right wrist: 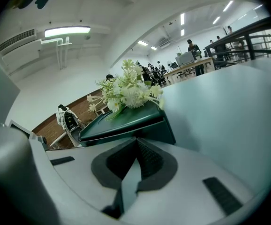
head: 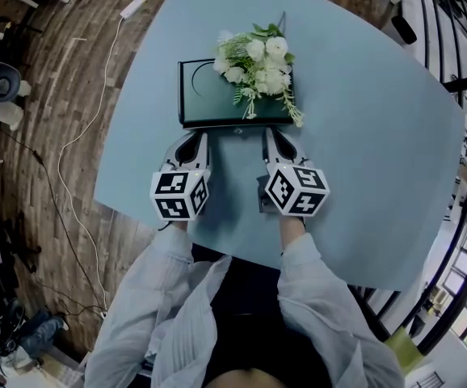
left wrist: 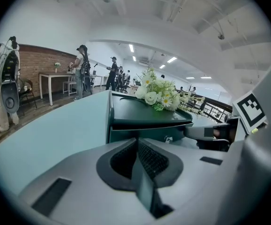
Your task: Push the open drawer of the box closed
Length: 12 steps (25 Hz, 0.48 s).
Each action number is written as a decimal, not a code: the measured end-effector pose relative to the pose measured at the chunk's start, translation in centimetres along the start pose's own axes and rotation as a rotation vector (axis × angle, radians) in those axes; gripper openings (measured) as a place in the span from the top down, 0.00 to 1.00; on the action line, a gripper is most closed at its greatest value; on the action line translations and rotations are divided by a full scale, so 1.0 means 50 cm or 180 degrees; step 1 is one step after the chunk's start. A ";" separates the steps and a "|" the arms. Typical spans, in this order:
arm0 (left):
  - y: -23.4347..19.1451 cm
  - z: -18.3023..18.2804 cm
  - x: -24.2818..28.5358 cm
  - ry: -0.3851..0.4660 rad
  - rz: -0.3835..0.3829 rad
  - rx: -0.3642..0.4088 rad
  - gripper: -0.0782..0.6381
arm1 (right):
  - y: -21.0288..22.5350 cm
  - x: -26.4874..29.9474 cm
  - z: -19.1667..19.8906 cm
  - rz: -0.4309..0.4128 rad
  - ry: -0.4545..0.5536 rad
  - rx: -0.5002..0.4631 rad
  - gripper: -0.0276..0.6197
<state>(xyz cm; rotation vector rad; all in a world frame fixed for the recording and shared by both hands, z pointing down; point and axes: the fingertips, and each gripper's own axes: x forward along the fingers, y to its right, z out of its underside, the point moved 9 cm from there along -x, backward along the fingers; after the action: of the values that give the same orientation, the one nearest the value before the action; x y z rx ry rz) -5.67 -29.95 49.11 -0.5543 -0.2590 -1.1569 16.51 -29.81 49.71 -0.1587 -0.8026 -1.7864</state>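
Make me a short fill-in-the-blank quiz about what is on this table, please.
1. The bunch of white flowers lies on ____ of the dark green rectangular box.
2. The box stands on a smooth table whose colour is light ____.
3. The left gripper and the right gripper are empty, each with its two jaws ____.

Missing words: top; blue; shut.

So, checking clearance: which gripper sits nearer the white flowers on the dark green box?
The right gripper; the white artificial bouquet lies on the dark green box's right half.

Dark green box (head: 217, 95) (drawer (left wrist: 145, 134) about flush)
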 end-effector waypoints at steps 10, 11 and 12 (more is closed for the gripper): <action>-0.004 -0.004 0.013 0.0011 -0.0040 -0.0001 0.85 | 0.006 0.017 0.011 -0.0041 0.0014 0.0010 0.95; -0.004 -0.004 0.014 0.0010 -0.0043 -0.0001 0.85 | 0.007 0.018 0.011 -0.0042 0.0016 0.0012 0.95; -0.005 -0.004 0.014 0.0009 -0.0046 -0.0002 0.85 | 0.006 0.019 0.011 -0.0043 0.0020 0.0015 0.95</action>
<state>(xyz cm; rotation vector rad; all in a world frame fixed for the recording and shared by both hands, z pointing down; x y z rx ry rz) -5.62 -30.70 49.34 -0.5522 -0.2607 -1.1718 16.29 -30.30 50.71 -0.1449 -0.8051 -1.7967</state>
